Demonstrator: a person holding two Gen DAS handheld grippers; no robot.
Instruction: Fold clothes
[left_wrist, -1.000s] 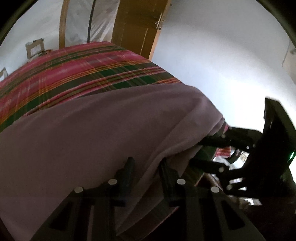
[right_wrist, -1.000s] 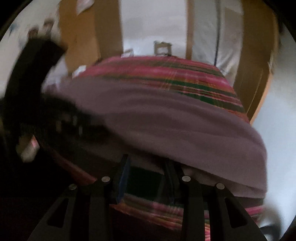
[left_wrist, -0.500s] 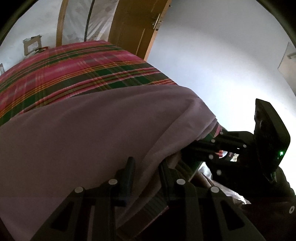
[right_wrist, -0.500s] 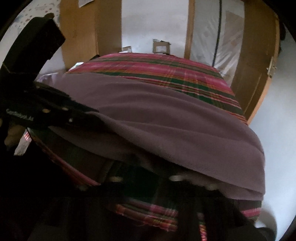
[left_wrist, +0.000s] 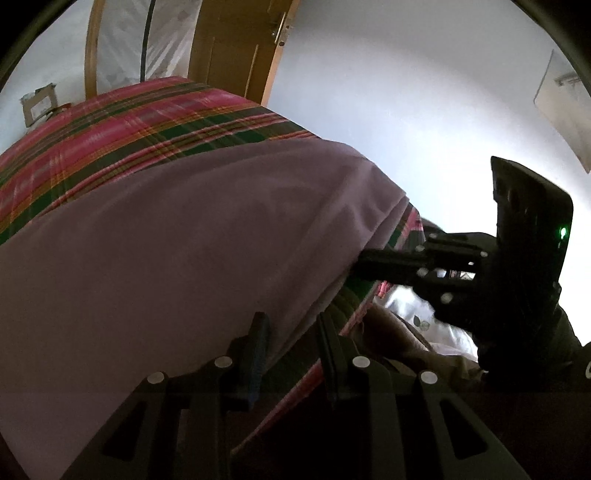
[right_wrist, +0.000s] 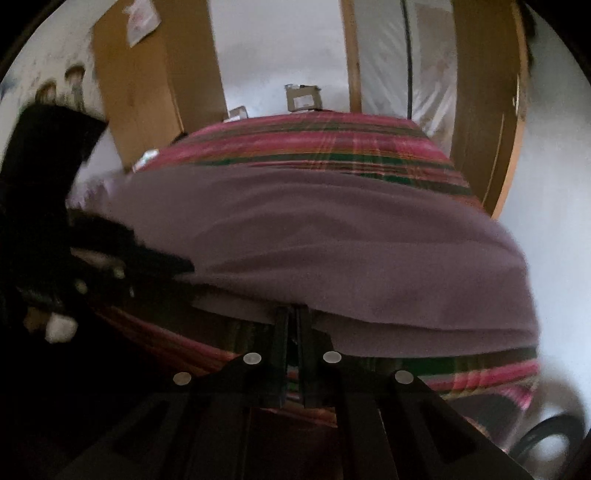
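Observation:
A purple garment (left_wrist: 184, 240) (right_wrist: 332, 240) lies spread over a bed with a red and green plaid cover (left_wrist: 129, 136) (right_wrist: 314, 140). My left gripper (left_wrist: 293, 321) stands at the garment's near edge. Its jaws are apart, with the hem running between them and plaid showing in the gap. In the right wrist view the left gripper (right_wrist: 181, 266) shows blurred at the left, with its tips at the hem. My right gripper (right_wrist: 293, 312) is shut, pinching the garment's front edge. From the left wrist view the right gripper (left_wrist: 356, 264) reaches under the garment's corner.
A wooden door (left_wrist: 236, 48) and a white wall stand beyond the bed. A tall wooden panel (right_wrist: 147, 92) and small boxes (right_wrist: 303, 98) sit at the bed's far end. White patterned fabric (left_wrist: 424, 314) lies below the bed's corner. A dark round object (right_wrist: 546, 439) is on the floor.
The right gripper's jaws, apart a second ago, have closed on the garment's front edge. The left gripper has shifted slightly along the hem, its jaws unchanged.

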